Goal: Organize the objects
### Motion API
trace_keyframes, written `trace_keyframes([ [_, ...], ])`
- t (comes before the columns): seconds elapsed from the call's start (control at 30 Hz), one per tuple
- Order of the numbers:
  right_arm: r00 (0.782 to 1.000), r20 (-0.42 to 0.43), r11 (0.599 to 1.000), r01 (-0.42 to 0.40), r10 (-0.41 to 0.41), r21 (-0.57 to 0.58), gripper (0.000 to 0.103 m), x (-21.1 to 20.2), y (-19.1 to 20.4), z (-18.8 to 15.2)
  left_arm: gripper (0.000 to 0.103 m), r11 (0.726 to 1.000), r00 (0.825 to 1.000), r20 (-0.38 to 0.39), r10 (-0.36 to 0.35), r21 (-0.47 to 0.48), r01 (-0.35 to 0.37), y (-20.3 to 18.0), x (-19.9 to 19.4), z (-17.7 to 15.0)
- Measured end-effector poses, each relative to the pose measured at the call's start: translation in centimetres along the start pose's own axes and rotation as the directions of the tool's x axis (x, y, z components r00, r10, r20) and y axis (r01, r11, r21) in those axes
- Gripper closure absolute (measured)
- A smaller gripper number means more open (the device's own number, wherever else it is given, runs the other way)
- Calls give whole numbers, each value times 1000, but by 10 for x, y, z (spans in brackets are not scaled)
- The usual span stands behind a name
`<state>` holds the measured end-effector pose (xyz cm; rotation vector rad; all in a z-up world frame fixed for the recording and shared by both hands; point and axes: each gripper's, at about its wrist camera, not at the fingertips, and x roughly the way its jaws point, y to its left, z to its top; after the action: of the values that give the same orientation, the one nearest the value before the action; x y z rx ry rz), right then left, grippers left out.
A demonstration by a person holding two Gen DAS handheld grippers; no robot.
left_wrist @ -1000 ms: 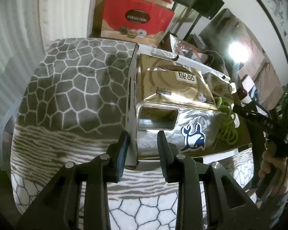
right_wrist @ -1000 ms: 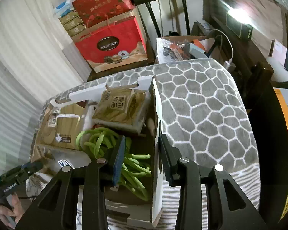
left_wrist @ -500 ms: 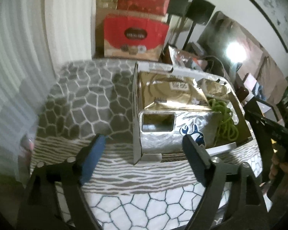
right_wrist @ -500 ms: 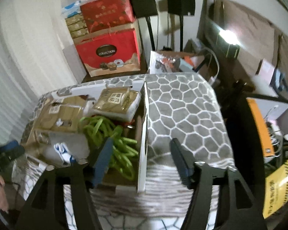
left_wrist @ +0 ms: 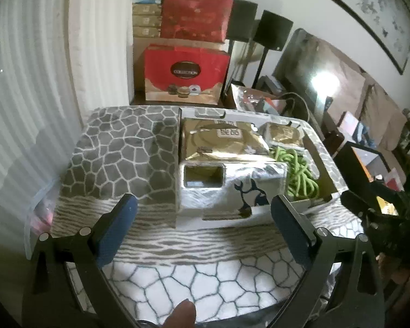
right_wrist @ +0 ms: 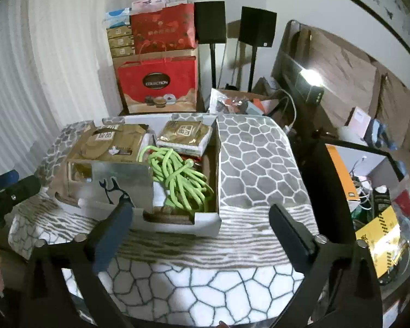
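On the honeycomb-patterned tablecloth (left_wrist: 117,150) sits the cardboard tray (right_wrist: 205,222). Both the left gripper (left_wrist: 203,211) and right gripper (right_wrist: 198,220) have pulled back from it since a second ago, jaws now spread wide and empty. Only the right view shows the green cord (right_wrist: 180,179) fully.

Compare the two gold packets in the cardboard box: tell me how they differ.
The large gold packet fills the box's far-left part; the small gold packet lies in the far-right corner. The large one is bare foil, its near edge behind the silver box; the small one rests on a white tray beside the green cord. Both are gold, lie flat and carry a pale label.
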<state>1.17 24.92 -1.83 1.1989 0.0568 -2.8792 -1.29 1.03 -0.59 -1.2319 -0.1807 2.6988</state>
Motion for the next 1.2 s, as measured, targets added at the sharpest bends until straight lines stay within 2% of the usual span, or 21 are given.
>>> trace_keyframes([
  [0.5,1000,0,999,-17,17,50,1,-7,12,-24,0,1000,1000,0,19,3,-19,-10,-3,-23],
  [0.73,1000,5,998,-3,3,58,1,-9,14,-28,0,1000,1000,-8,20,-11,-20,-9,-1,-24],
  [1.2,1000,3,999,-6,6,54,1,-9,17,-31,0,997,997,-12,70,12,-70,-9,1,-23],
])
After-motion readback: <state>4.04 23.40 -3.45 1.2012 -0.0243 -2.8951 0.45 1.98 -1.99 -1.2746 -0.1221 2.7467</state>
